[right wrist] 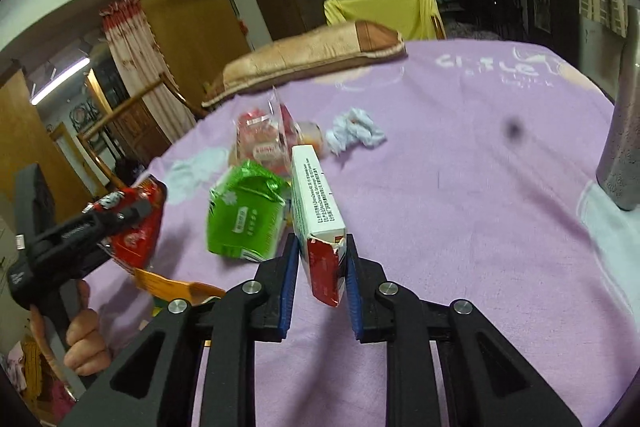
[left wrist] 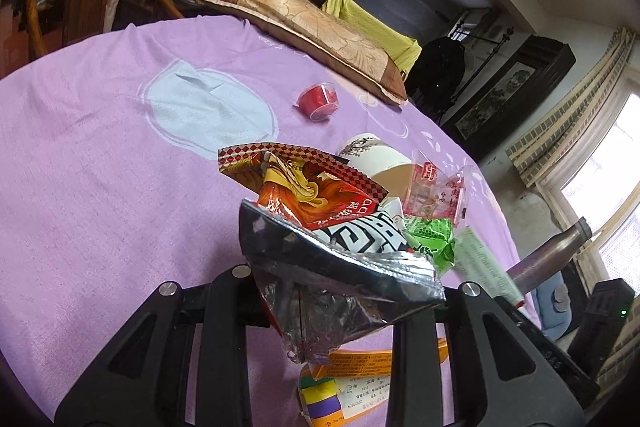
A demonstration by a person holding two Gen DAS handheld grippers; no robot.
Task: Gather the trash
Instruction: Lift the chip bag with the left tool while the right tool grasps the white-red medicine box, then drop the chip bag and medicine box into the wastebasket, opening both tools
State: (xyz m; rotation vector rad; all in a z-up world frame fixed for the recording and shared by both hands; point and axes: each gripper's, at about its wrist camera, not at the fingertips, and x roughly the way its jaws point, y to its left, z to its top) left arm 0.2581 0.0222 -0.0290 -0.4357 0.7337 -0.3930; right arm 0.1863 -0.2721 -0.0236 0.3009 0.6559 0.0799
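My left gripper point(left wrist: 332, 303) is shut on the lower edge of an open foil snack bag point(left wrist: 344, 267), silver inside. A red noodle wrapper point(left wrist: 312, 191) and a black-and-white wrapper stick out of the bag's mouth. My right gripper point(right wrist: 322, 267) is shut on the torn red end of a white carton box point(right wrist: 316, 195), which stands up between its blue pads. A green packet point(right wrist: 244, 215) lies just left of the box, and a crumpled tissue point(right wrist: 354, 133) lies beyond it. A red jelly cup point(left wrist: 318, 101), a paper cup point(left wrist: 376, 163) and a clear pink wrapper point(left wrist: 436, 187) lie past the bag.
The table wears a purple cloth point(left wrist: 100, 147). A brown pillow point(left wrist: 312, 27) lies at its far edge. A steel bottle point(right wrist: 624, 131) stands at the right. An orange packet point(left wrist: 360, 367) lies under the left gripper. Wooden chairs and a yellow-draped chair ring the table.
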